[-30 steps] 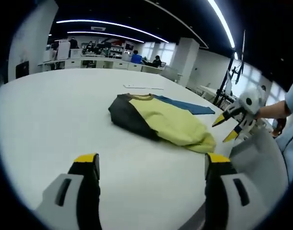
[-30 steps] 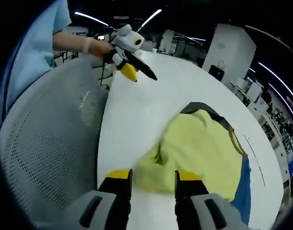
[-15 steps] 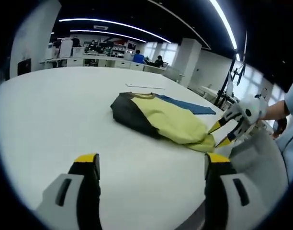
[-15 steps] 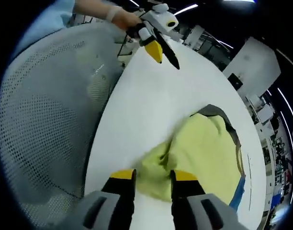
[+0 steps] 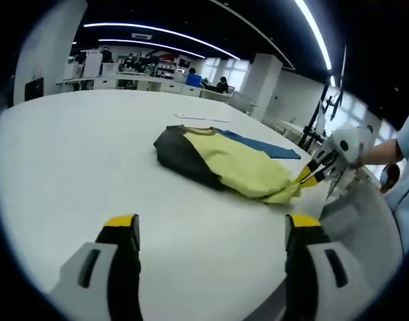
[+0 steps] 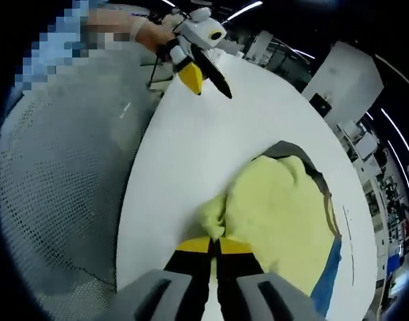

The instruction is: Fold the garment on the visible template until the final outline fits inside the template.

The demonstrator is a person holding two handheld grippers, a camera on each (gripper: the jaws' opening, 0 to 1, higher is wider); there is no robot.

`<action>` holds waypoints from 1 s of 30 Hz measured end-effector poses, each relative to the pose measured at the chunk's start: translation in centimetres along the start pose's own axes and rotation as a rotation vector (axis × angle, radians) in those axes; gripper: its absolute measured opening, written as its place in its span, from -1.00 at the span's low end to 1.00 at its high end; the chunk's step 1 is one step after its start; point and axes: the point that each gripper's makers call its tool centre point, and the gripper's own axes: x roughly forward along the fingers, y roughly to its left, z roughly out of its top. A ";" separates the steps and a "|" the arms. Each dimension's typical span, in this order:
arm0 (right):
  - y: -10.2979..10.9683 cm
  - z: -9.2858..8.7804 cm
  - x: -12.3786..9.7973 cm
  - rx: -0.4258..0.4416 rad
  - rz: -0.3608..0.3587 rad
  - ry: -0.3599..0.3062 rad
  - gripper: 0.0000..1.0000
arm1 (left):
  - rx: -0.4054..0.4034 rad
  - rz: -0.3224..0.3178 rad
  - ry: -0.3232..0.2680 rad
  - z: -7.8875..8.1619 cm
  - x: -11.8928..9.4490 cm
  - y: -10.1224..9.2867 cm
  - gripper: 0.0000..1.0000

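Yellow garment: soft yellow and dark grey shirt point(image 5: 221, 164) on white bench point(image 5: 71, 154).
Right claw point(image 6: 214, 246): clamped on its hem.
Left claw point(image 5: 211, 231): apart, empty.
Advice: lift slowly, fold over the blue flat template point(image 5: 261, 147).

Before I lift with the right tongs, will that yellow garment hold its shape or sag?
Likely sag: the yellow garment already bunches into soft folds where the right tongs pinch its edge. It looks thin and light, so it should drag easily across the smooth white table, the free part trailing.

Left gripper view looks low across table point(image 5: 71, 154); right gripper view perhaps nearer, tilted; both share garment point(image 5: 224, 164).
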 end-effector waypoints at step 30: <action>-25.5 1.5 -5.2 0.498 -0.437 -0.226 -1.00 | -0.019 -0.003 0.028 -0.1 1.2 0.2 0.72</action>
